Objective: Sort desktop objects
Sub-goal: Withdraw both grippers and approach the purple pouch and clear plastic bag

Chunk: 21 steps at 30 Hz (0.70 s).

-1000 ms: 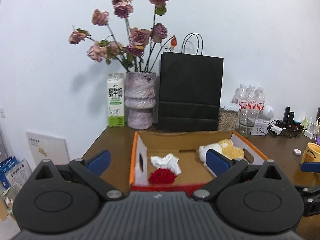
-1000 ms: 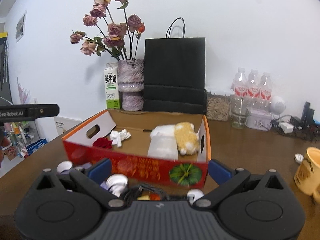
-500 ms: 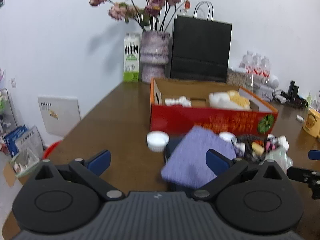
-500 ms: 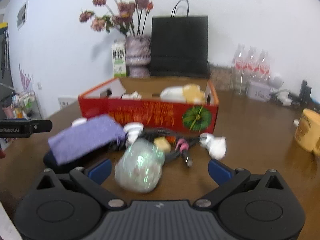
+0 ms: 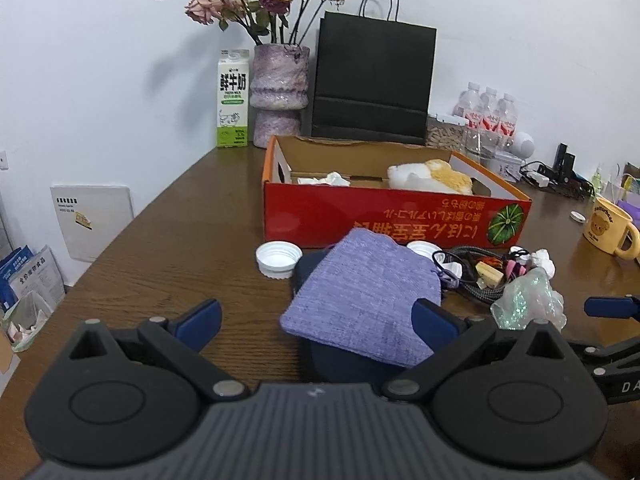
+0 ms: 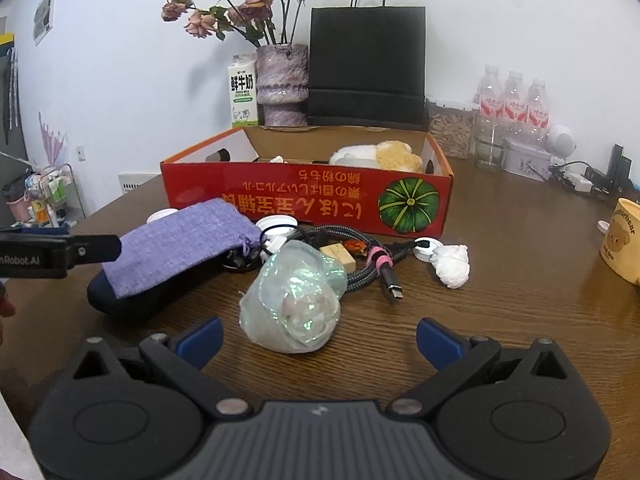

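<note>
A red cardboard box (image 5: 396, 216) (image 6: 304, 200) stands mid-table holding a white-and-yellow plush toy (image 5: 432, 176) (image 6: 380, 156) and white tissue (image 5: 324, 179). In front of it lie a purple cloth pouch (image 5: 364, 300) (image 6: 180, 240) on a dark navy case (image 6: 132, 300), white lids (image 5: 278, 258), a braided cable bundle (image 6: 360, 256), a crumpled white tissue (image 6: 450, 264) and an iridescent wrapped ball (image 5: 528, 300) (image 6: 294, 300). My left gripper (image 5: 316, 320) is open just short of the pouch. My right gripper (image 6: 318, 338) is open, with the ball between and just ahead of its fingertips.
Along the back wall stand a milk carton (image 5: 233, 98), a vase of dried roses (image 5: 280, 96), a black paper bag (image 5: 372, 80), a jar (image 6: 450, 132) and water bottles (image 6: 512, 108). A yellow bear mug (image 5: 610, 230) sits right. Table edge falls off at left.
Both grippers have pulled back from over the box and dropped lower toward the table, so the loose items in front of the box now fill the near view. Both stay open.
</note>
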Motion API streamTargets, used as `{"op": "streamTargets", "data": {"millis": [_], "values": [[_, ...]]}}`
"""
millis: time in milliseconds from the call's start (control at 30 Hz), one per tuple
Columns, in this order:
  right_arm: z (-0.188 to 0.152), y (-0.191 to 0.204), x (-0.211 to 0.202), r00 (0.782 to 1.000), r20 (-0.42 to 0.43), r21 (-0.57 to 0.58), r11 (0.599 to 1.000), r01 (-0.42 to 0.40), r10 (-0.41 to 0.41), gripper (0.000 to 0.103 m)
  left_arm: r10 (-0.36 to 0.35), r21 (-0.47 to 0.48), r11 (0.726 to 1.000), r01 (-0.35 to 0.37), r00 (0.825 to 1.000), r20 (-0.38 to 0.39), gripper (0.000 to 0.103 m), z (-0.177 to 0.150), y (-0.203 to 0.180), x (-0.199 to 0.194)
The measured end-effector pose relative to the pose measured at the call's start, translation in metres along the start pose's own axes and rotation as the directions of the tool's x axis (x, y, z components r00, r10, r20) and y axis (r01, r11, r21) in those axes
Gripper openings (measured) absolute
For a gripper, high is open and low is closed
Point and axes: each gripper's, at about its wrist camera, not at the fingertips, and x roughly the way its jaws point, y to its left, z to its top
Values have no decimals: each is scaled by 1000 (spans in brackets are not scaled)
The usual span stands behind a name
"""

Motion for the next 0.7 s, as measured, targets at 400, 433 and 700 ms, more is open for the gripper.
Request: {"op": "streamTargets", "data": {"millis": [400,433,700], "values": [[4,3,14,1000,-11,-19,1000,-17,17,103,-2,64,998,2,1000,-12,103,10,-15,20],[5,4,16,1000,-12,-20,1000,-17,16,103,4,73,997,-3,1000,-18,103,11,-16,23],[9,5,28,999,-15,-21,999,-30,30,101,-4,79,997,11,997,-83,77,11,-20,42]]}}
